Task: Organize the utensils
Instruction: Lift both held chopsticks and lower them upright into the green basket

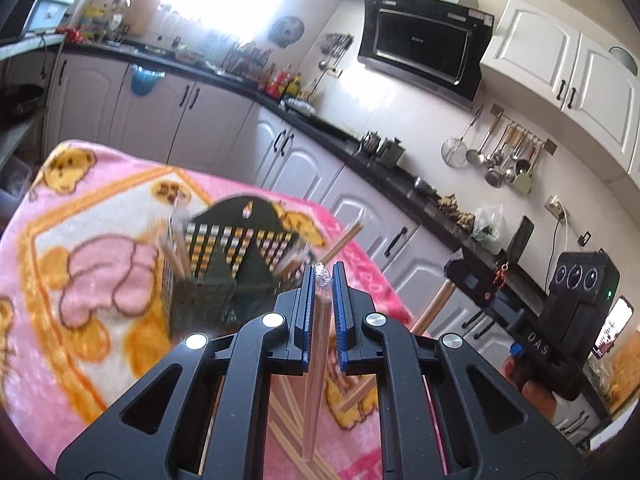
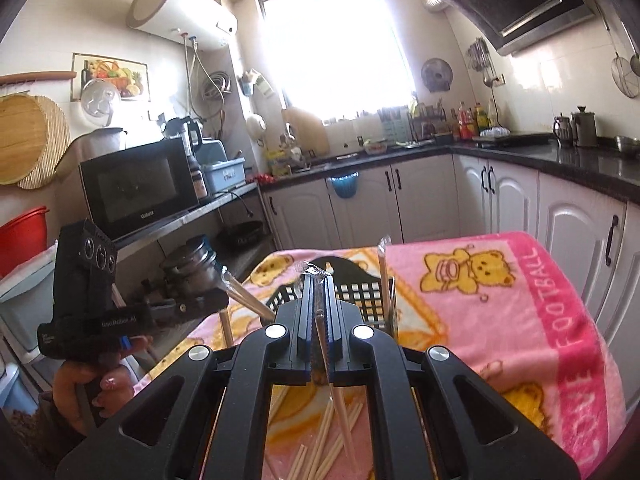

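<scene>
My left gripper is shut on a plastic-wrapped pair of chopsticks, held above the pink blanket. The black mesh utensil basket stands just ahead of it, with several wrapped chopsticks standing in it. My right gripper is shut on another wrapped pair of chopsticks, close behind the same basket. Loose wrapped chopsticks lie on the blanket under both grippers. The left gripper also shows in the right wrist view, holding its chopsticks left of the basket.
The pink bear-print blanket covers the table. White kitchen cabinets and a black counter run behind and to the right. A microwave sits on a shelf at left. The right gripper's body is at the right of the left wrist view.
</scene>
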`<action>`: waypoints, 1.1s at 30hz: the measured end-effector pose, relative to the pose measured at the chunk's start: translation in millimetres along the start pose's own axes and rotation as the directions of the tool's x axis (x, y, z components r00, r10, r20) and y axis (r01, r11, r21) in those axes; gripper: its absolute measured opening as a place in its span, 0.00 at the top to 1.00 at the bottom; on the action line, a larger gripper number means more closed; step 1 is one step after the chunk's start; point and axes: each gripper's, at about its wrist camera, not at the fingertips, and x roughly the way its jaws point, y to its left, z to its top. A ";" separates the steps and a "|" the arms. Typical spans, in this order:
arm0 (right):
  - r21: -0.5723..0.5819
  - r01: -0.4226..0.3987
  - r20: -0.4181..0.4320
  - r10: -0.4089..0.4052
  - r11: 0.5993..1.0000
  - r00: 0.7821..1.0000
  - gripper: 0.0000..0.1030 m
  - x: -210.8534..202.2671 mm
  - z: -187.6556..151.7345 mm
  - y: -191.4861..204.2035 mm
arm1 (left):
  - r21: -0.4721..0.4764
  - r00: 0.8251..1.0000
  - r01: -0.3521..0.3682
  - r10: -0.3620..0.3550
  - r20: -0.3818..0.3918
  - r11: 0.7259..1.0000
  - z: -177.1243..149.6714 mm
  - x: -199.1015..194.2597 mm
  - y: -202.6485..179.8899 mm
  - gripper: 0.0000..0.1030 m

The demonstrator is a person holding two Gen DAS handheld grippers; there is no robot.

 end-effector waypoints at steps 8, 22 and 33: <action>-0.034 -0.015 0.048 0.017 0.999 0.999 0.95 -1.7 17.8 10.5 | 0.039 0.996 -0.014 0.010 0.094 0.999 34.1 -10.5 -10.6 0.95; -0.068 -0.027 0.114 0.034 0.997 0.993 0.95 7.7 44.7 18.6 | 0.082 0.962 -0.067 0.042 0.269 0.994 93.9 -30.3 -25.4 0.95; -0.109 -0.001 0.164 0.019 0.994 0.986 0.95 18.8 72.3 21.2 | 0.065 0.931 -0.112 0.082 0.356 0.992 129.2 -28.8 -20.0 0.95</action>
